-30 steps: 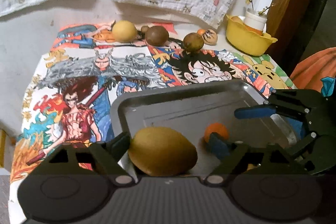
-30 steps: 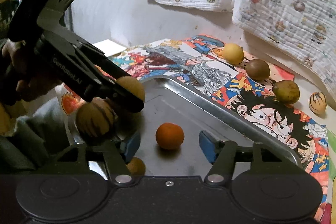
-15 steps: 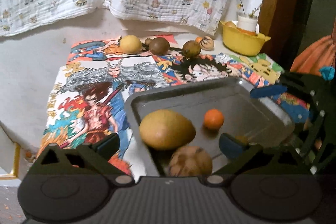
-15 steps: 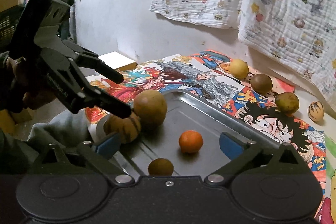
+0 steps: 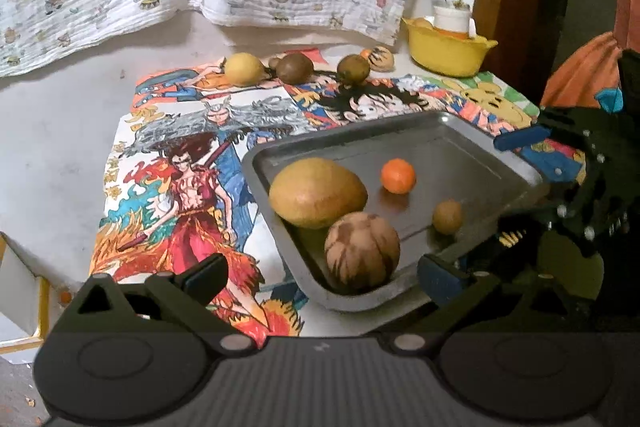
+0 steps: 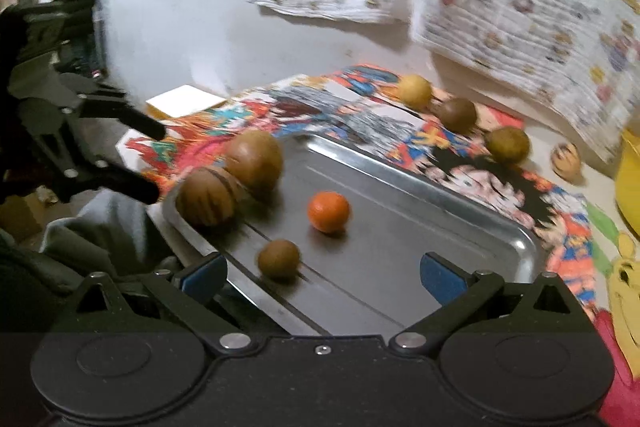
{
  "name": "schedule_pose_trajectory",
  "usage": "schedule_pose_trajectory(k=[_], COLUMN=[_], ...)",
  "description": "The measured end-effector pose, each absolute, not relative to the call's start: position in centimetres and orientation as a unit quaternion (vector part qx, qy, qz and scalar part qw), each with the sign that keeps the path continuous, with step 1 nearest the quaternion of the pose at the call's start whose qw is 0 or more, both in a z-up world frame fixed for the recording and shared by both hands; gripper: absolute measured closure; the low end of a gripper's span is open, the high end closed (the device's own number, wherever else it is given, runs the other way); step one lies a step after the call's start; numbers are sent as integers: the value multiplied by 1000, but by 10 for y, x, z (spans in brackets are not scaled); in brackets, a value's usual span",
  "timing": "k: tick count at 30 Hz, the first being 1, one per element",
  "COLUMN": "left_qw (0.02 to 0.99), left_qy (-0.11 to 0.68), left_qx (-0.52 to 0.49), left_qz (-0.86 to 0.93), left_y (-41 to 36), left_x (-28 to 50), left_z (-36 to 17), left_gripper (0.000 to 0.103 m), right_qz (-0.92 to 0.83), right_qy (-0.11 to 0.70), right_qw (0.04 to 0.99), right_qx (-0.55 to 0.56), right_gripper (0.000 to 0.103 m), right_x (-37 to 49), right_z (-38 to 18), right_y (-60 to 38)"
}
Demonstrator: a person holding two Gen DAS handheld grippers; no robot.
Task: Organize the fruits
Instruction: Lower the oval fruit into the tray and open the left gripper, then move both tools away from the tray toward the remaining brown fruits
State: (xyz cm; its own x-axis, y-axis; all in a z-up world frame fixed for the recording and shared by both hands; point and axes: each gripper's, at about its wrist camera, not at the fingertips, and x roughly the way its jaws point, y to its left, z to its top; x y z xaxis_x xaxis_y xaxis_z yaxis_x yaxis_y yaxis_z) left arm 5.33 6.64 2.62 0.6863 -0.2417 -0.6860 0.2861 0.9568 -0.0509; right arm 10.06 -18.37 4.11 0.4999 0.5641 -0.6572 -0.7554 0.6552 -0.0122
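A metal tray (image 5: 472, 143) (image 6: 440, 195) on the cartoon cloth holds a mango (image 5: 318, 193) (image 6: 256, 161), a striped brown fruit (image 5: 362, 251) (image 6: 206, 197), a small orange (image 5: 398, 175) (image 6: 329, 211) and a small brown fruit (image 5: 447, 217) (image 6: 279, 259). My left gripper (image 5: 322, 273) is open and empty, just short of the tray's near corner. My right gripper (image 6: 322, 273) is open and empty over the tray's near edge; it also shows in the left wrist view (image 5: 560, 163). Several fruits lie in a row at the back: a yellow one (image 5: 243, 69) (image 6: 415, 91), two brown ones (image 5: 295, 67) (image 5: 353, 69), a striped one (image 5: 381, 58).
A yellow bowl (image 5: 448, 53) with a white cup stands at the back right next to a wooden post. Patterned cloths hang on the wall behind. A white box (image 6: 186, 101) sits off the cloth's left side. The left gripper's fingers (image 6: 136, 183) reach in from the left.
The left gripper let go of the mango, opened and pulled back; the mango now rests in the tray. The right gripper also drew back from the orange.
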Motion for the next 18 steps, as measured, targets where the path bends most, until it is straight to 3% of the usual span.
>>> schedule_pose_trajectory(k=[18], left_qw=[908], left_qy=[387], left_qx=[60], left_qz=[-147], left_y=[74], left_x=[71], left_z=[31], left_gripper=[0], right_qz=[306], right_qy=[328], right_qw=[883], right_qx=[-139], right_gripper=[1], right_x=[134], right_z=[39], right_y=[-218])
